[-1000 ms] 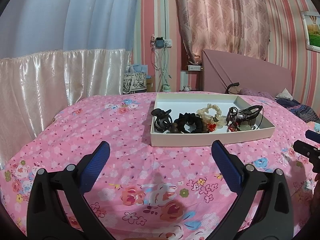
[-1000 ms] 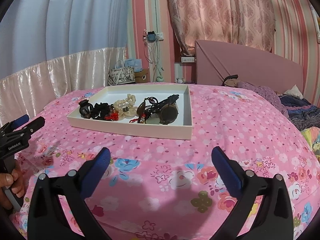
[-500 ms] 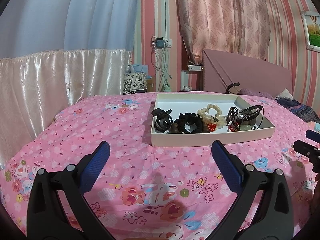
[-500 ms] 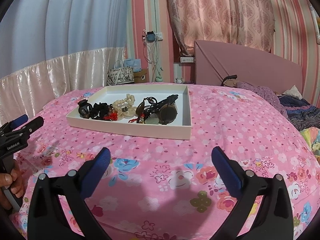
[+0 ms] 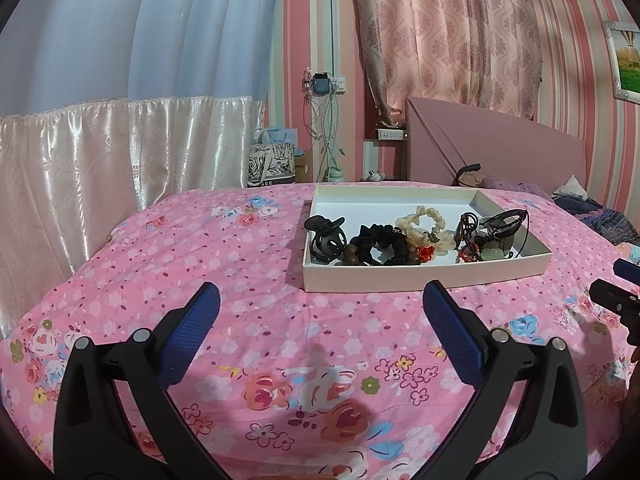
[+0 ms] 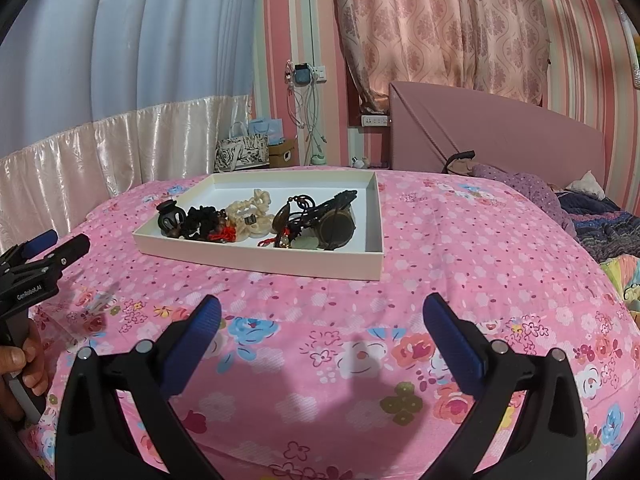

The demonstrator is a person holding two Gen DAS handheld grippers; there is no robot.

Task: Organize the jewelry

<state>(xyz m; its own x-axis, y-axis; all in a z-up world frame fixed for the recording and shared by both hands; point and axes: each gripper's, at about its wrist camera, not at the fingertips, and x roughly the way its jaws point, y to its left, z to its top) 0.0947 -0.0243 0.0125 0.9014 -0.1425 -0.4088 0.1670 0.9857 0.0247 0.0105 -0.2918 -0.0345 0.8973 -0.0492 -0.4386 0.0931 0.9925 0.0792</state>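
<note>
Both tools spread wide, empty, hovering over bed near white tray.
Left tool (image 5: 320,308) and right tool (image 6: 322,308) gripped nothing; jewelry pile (image 5: 416,236) sat along tray (image 5: 424,276) near wall; best to approach low, pinch one piece.

Bare floral bedspread (image 5: 248,264) fills lower frame, unobstructed up to white tray (image 5: 420,278) at centre. Tray's near wall stands in the way. Inside, items crowd the front half; back half bare. Left gripper (image 6: 48,246) intrudes at left edge of right view.
</note>
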